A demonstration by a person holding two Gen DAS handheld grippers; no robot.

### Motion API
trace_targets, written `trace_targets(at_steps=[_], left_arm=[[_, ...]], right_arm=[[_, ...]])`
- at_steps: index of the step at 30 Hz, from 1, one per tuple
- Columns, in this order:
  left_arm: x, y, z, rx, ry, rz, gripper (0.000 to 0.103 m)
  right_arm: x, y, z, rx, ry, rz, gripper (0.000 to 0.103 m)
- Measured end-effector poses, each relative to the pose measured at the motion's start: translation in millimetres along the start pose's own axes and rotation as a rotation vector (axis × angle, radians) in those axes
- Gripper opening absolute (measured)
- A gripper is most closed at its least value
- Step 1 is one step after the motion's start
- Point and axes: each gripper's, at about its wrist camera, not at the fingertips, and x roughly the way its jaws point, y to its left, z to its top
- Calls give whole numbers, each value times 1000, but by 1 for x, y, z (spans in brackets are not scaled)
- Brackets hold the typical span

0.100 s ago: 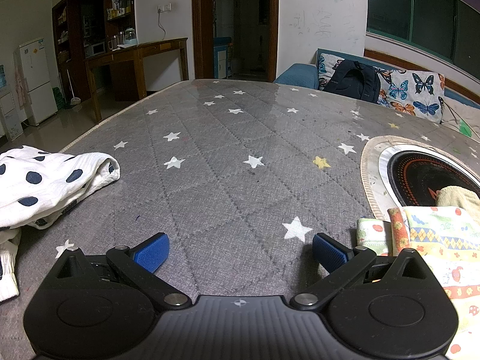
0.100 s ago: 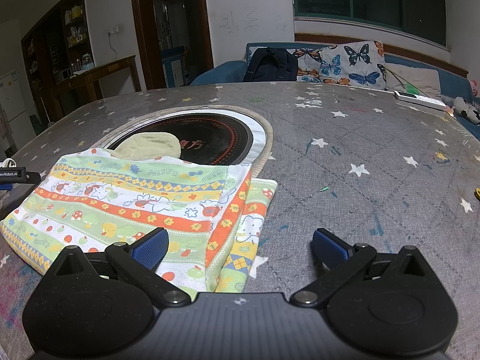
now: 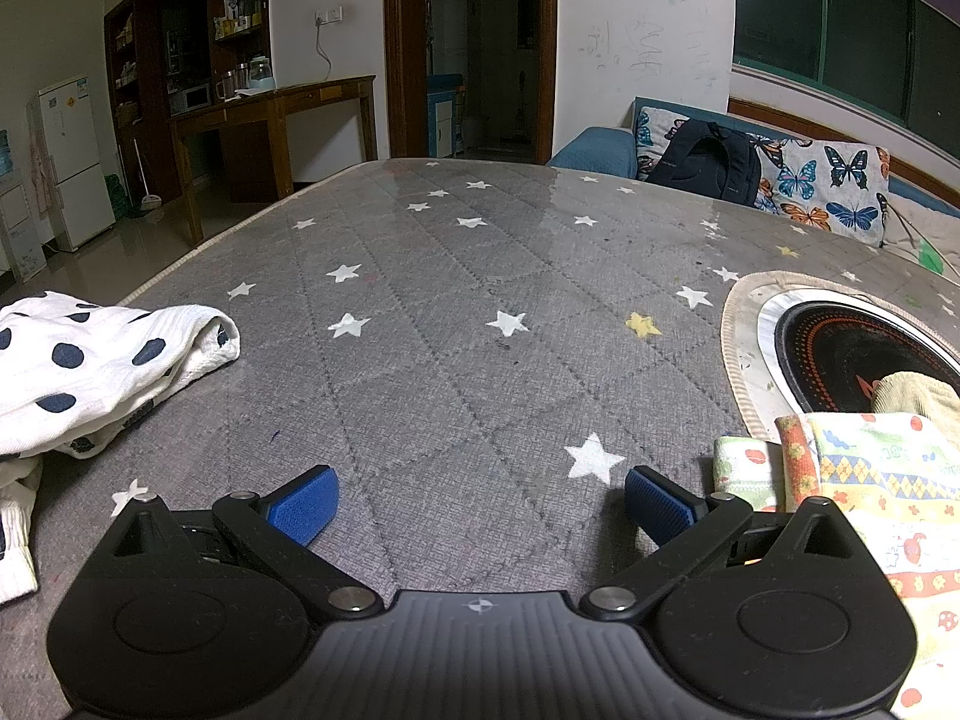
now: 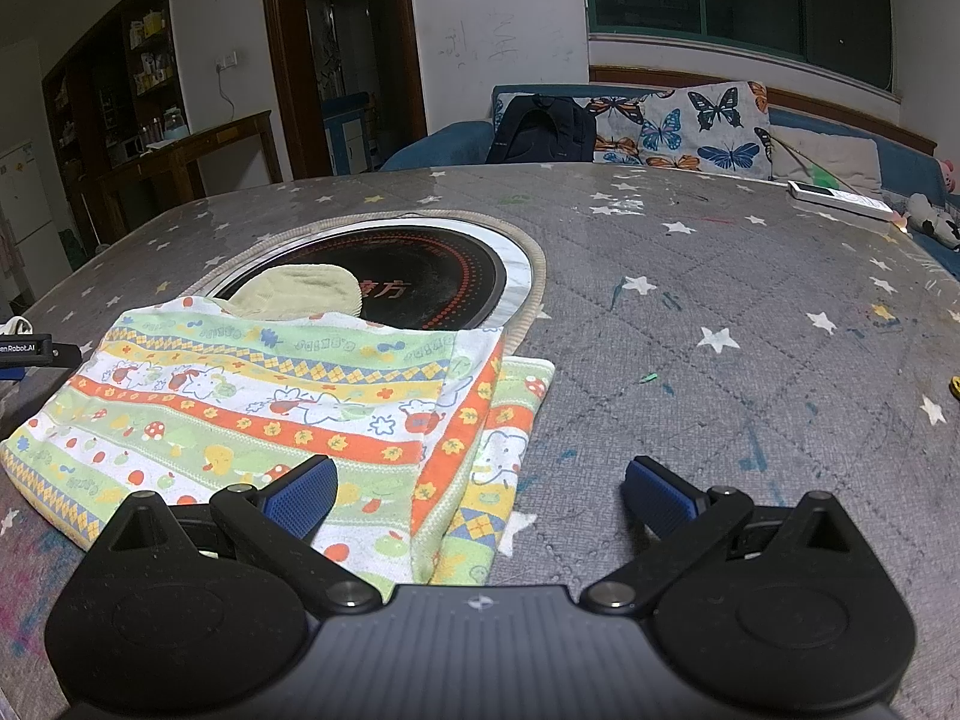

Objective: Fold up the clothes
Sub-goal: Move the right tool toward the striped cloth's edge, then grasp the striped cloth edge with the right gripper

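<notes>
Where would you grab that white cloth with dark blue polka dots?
Probably at the rolled, raised edge of the white polka-dot cloth, coming from the bare grey starred table cover beside it. That edge stands proud, so the open left gripper could pinch it.

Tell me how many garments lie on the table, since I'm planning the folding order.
2: a polka-dot garment at the left edge, and a folded striped cartoon-print garment beside the round cooktop, with a yellowish collar on it. Others may lie out of frame.
</notes>
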Motion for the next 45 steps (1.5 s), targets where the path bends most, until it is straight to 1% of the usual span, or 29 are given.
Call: trace_targets(at_steps=[10, 12, 15, 18, 20, 22, 25, 27, 28, 31, 33, 35, 37, 39, 41, 44, 45], left_arm=[[2, 1, 3, 1, 1, 1, 103], [2, 1, 3, 1, 2, 1, 103], [0, 1, 3, 4, 6, -1, 103], [-3, 0, 2, 1, 20, -3, 103], [-7, 0, 1, -2, 26, 2, 103], [-13, 2, 1, -8, 25, -1, 103], [-22, 4, 3, -5, 26, 7, 103], [-28, 7, 4, -4, 25, 13, 103], [-30, 8, 4, -6, 27, 14, 103], [-36, 11, 5, -15, 39, 10, 103], [-40, 11, 6, -14, 42, 2, 103], [-43, 11, 7, -12, 46, -5, 103], [-46, 11, 8, -12, 50, -15, 103], [-49, 11, 10, -19, 56, -32, 103], [-53, 12, 12, -23, 61, -50, 103], [-58, 11, 14, -25, 66, -76, 103], [-59, 11, 14, -25, 70, -86, 103]], right_arm=[[-2, 0, 0, 5, -6, 2, 102], [-5, 2, 2, 4, -14, 1, 94], [-13, 9, 6, -11, -33, 3, 90], [-28, 27, 14, -85, -73, 48, 88], [-35, 43, 19, -139, -77, 108, 85], [-40, 61, 23, -193, -70, 168, 82], [-42, 90, 24, -286, -42, 256, 71], [-43, 109, 23, -344, -28, 315, 68], [-44, 118, 23, -375, -22, 341, 65], [-45, 145, 20, -471, -14, 398, 60], [-46, 160, 18, -524, -8, 425, 57], [-44, 174, 16, -575, -5, 448, 56], [-37, 190, 14, -623, -5, 458, 55], [-37, 202, 12, -657, -5, 468, 50], [-34, 213, 9, -686, 2, 481, 50], [-27, 229, 3, -733, 17, 478, 47], [-23, 232, 1, -744, 26, 472, 43]])
